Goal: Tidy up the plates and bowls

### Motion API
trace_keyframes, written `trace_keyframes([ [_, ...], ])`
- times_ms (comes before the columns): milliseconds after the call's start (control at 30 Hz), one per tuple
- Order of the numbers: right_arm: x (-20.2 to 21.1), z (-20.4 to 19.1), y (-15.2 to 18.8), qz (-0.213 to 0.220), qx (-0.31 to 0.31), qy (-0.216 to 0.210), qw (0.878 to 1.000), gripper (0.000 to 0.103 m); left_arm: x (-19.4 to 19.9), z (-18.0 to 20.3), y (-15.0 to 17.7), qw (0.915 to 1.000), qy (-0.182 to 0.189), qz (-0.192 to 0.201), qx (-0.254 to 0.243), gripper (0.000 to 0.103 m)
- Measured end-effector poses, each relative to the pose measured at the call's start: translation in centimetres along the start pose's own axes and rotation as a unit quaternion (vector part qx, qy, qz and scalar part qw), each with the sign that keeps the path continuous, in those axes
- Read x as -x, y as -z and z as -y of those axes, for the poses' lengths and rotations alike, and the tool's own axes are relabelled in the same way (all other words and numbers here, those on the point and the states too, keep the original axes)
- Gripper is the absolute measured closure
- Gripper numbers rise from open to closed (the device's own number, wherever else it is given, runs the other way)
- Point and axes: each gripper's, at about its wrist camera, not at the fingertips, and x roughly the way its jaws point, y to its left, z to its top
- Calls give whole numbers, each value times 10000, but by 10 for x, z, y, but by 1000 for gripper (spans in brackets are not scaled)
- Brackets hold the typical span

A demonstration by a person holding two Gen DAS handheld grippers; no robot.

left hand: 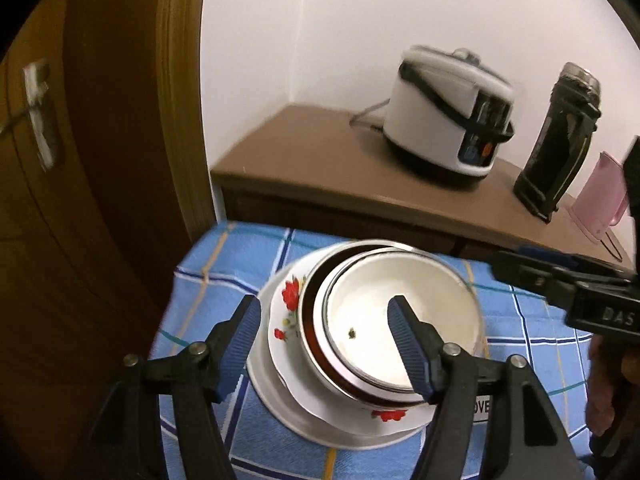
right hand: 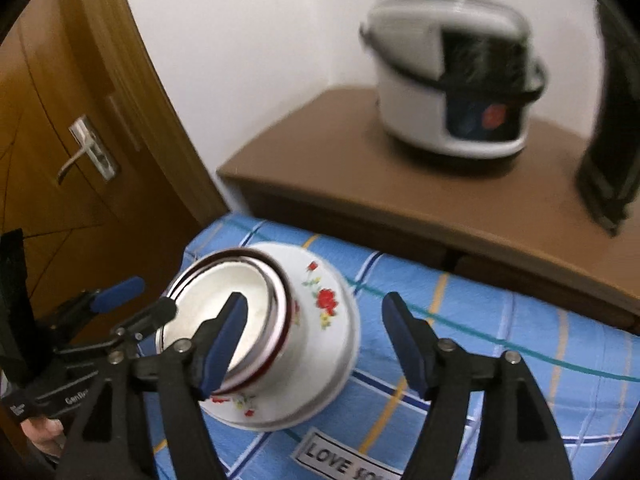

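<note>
Bowls (left hand: 400,320) nested; lower rims hidden

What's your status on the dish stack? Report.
Left gripper open, right gripper open, nothing held. White bowl nested in red-rimmed bowl on rose-patterned plate, stacked on blue checked cloth. Nothing in the way.

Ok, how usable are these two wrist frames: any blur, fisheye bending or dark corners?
Left wrist view: mild motion blur on the rice cooker, stacked bowls fairly sharp, door frame bowed by the fisheye, corners black. Right wrist view: heavier smear on the cooker and the dark flask, bowls softened.
</note>
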Motion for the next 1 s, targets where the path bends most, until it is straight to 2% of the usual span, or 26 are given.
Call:
trace_keyframes([
  [200, 55, 9, 20, 732, -6, 319, 9968, 14, 28, 20, 3, 9989, 45, 422, -192, 33],
  [533, 109, 14, 50, 1169, 116, 568, 9915, 11, 58, 53, 14, 9970, 172, 731, -161, 33],
  [633, 126, 14, 57, 1395, 199, 704, 9875, 6, 65, 62, 19, 9963, 201, 828, -128, 32],
  [733, 144, 14, 62, 1612, 277, 822, 9831, 4, 70, 73, 22, 9961, 159, 850, -190, 27],
  [900, 168, 13, 71, 1891, 386, 987, 9762, 1, 76, 93, 28, 9954, -28, 847, -455, 27],
  [1000, 175, 13, 73, 1956, 462, 1059, 9738, 1, 79, 99, 32, 9957, 105, 795, -455, 26],
])
